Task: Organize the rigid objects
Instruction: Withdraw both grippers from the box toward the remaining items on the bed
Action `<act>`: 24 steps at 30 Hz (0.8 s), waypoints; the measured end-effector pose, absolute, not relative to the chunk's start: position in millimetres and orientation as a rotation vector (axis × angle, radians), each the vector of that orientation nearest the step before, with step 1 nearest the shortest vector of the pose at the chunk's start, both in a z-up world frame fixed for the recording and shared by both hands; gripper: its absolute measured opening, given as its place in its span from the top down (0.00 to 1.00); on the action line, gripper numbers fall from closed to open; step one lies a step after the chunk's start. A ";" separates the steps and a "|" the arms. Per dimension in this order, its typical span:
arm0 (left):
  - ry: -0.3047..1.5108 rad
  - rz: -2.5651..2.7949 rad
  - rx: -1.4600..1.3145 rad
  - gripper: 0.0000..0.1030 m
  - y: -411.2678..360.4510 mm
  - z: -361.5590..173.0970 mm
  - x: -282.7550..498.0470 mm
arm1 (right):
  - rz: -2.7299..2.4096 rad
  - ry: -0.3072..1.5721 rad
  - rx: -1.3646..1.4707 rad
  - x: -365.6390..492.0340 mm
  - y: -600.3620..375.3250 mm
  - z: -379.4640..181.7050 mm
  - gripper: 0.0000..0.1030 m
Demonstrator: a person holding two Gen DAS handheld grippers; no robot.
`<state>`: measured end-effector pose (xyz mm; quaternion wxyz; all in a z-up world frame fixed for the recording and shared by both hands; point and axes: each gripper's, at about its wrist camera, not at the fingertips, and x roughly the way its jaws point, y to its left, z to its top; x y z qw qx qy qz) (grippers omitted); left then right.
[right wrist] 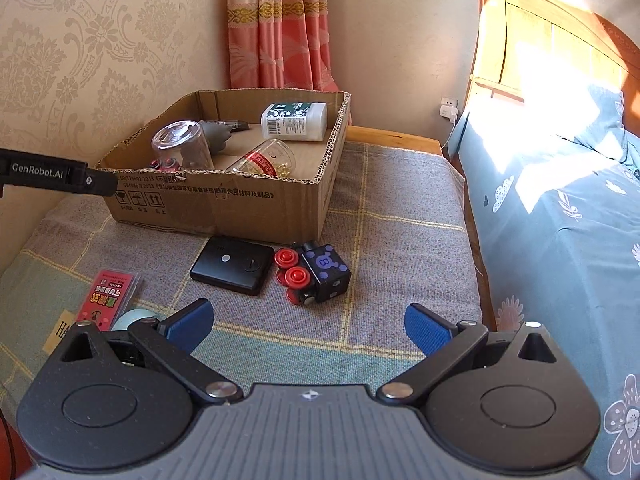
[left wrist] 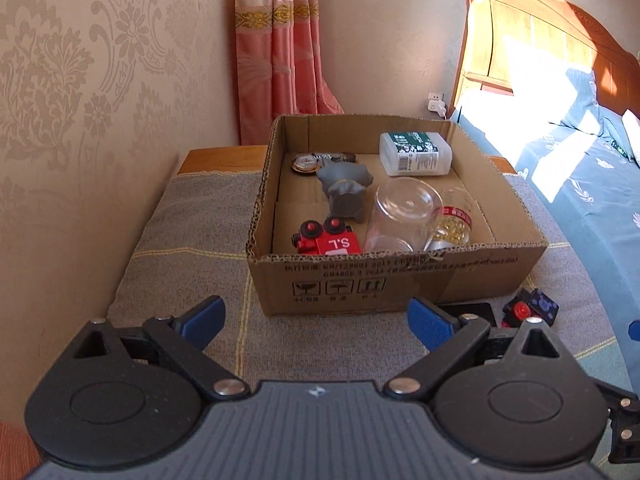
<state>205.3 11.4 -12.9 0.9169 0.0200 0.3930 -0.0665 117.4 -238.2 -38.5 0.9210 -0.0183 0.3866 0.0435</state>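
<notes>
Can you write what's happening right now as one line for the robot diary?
left gripper: open, empty | right gripper: open, empty | box: part filled | outside: black case, toy car, red card

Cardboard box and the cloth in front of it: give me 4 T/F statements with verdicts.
1. The white bottle lies inside the cardboard box. True.
2. The red toy truck sits on the cloth outside the box. False: it is inside, at the near wall.
3. The black flat case lies on the cloth in front of the box. True.
4. The right tool is shut on the dark blue toy truck. False: it is open and holds nothing.
</notes>
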 end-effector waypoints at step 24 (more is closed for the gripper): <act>0.958 -0.151 0.068 0.02 19.9 -85.5 189.0 | 0.145 0.829 -0.112 106.1 -210.5 -48.5 0.00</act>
